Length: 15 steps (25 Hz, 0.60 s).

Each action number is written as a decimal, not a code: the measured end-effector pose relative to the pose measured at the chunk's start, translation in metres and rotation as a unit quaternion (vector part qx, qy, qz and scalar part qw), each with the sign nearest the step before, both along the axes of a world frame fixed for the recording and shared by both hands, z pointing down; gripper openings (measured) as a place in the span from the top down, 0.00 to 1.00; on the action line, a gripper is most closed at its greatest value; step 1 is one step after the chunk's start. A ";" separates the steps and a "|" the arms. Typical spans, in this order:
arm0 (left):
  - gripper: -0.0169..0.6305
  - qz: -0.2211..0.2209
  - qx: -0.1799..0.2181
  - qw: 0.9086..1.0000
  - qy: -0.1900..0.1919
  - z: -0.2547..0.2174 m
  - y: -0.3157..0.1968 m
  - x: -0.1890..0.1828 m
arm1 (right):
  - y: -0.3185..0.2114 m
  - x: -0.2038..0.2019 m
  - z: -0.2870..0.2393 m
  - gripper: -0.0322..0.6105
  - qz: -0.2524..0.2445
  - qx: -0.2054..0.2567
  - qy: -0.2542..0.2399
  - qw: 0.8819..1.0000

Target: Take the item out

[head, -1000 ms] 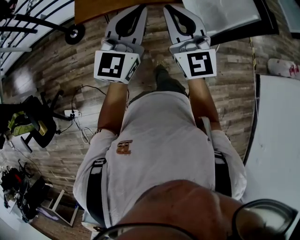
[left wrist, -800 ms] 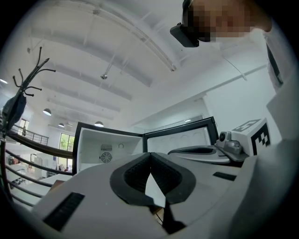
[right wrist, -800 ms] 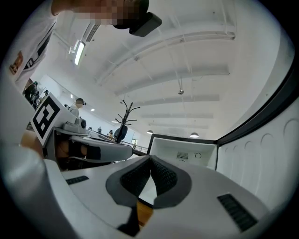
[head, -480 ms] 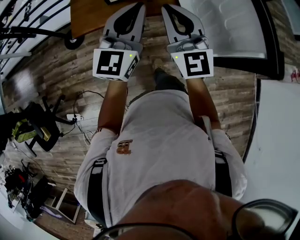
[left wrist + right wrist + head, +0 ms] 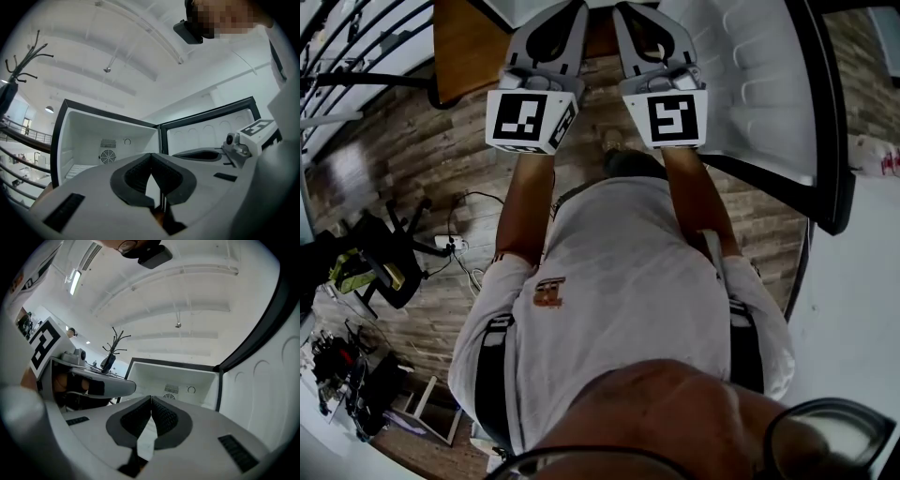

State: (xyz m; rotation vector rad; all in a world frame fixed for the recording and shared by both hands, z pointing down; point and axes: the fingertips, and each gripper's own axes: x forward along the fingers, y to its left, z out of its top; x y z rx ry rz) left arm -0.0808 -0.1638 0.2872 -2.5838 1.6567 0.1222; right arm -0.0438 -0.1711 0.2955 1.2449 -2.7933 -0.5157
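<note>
My left gripper (image 5: 574, 7) and right gripper (image 5: 624, 7) are held side by side in front of the person's body, both pointing at an open fridge. In the left gripper view my left gripper (image 5: 150, 155) has its jaws closed together with nothing between them. My right gripper (image 5: 151, 398) is shut and empty too. The fridge's white inside (image 5: 101, 140) shows a round fan grille (image 5: 107, 156) on the back wall and a wire shelf at the left. Its door (image 5: 759, 84) stands swung open to the right. No item shows inside the fridge.
A brown wooden top (image 5: 461, 45) lies at the upper left beside the fridge. On the wood floor at the left are a dark chair (image 5: 380, 267), a power strip with cables (image 5: 445, 242) and bags. A white tabletop (image 5: 853, 281) fills the right side. A coat stand (image 5: 21, 63) rises at the far left.
Both grippers have moved forward toward the fridge, and the open door now fills much more of the upper right of the head view. Both stay shut.
</note>
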 end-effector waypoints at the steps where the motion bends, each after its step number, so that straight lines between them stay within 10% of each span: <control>1: 0.95 -0.001 -0.002 1.000 -0.001 0.002 -0.008 0.002 | -0.006 0.001 0.004 0.90 0.002 -0.001 0.011 1.000; 15: 0.95 -0.012 -0.049 0.998 0.029 0.019 -0.085 0.002 | -0.071 0.009 0.021 0.90 0.025 -0.054 -0.009 0.998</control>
